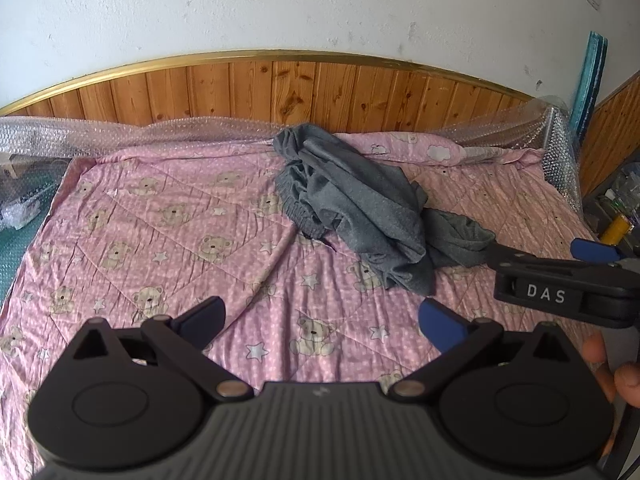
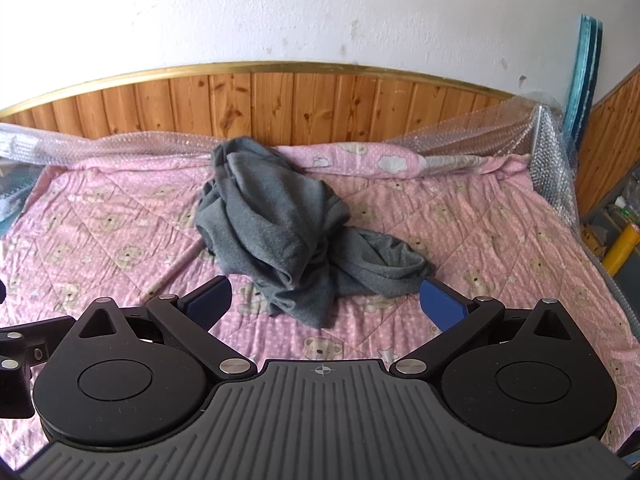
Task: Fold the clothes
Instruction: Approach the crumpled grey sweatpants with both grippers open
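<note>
Grey garment [image 2: 280, 220] crumpled, ahead of right gripper [image 2: 326, 300], jaws apart

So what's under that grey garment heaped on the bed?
The grey garment lies crumpled on the pink bear-print quilt. Whatever sits beneath its folds is covered, so nothing more can be told.

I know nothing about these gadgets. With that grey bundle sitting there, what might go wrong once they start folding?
The grey garment lies twisted in a heap, so a grab may catch several layers and fold in the tangle.

It rests on a wrinkled pink quilt; jaws coming in low might pinch the quilt too.

Both the left gripper and right gripper are open and close together, with the right one showing at the edge of the left view, so they may bump.
</note>
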Action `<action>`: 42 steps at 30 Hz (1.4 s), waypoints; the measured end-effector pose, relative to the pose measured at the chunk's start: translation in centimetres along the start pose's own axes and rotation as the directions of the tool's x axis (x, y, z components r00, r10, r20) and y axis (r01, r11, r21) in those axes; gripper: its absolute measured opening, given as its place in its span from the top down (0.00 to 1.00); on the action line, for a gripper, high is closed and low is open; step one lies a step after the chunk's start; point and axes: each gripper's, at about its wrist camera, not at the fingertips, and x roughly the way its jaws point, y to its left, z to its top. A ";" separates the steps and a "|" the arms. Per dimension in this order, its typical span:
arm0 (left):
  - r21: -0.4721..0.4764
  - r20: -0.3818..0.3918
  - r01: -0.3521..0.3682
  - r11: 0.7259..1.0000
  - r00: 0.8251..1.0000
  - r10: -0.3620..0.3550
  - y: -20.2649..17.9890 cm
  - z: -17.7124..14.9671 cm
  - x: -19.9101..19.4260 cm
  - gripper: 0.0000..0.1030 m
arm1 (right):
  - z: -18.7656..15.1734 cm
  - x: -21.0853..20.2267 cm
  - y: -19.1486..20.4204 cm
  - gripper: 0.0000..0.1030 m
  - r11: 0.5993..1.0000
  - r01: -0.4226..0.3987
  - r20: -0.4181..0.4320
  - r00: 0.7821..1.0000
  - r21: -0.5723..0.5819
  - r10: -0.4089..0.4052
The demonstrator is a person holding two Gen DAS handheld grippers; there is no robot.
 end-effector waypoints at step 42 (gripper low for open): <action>-0.116 -0.130 -0.022 0.993 0.992 0.006 -1.3 2.2 10.1 0.04 | 0.6 12.9 -3.7 0.21 0.994 -0.098 -0.198 0.974 0.054 0.107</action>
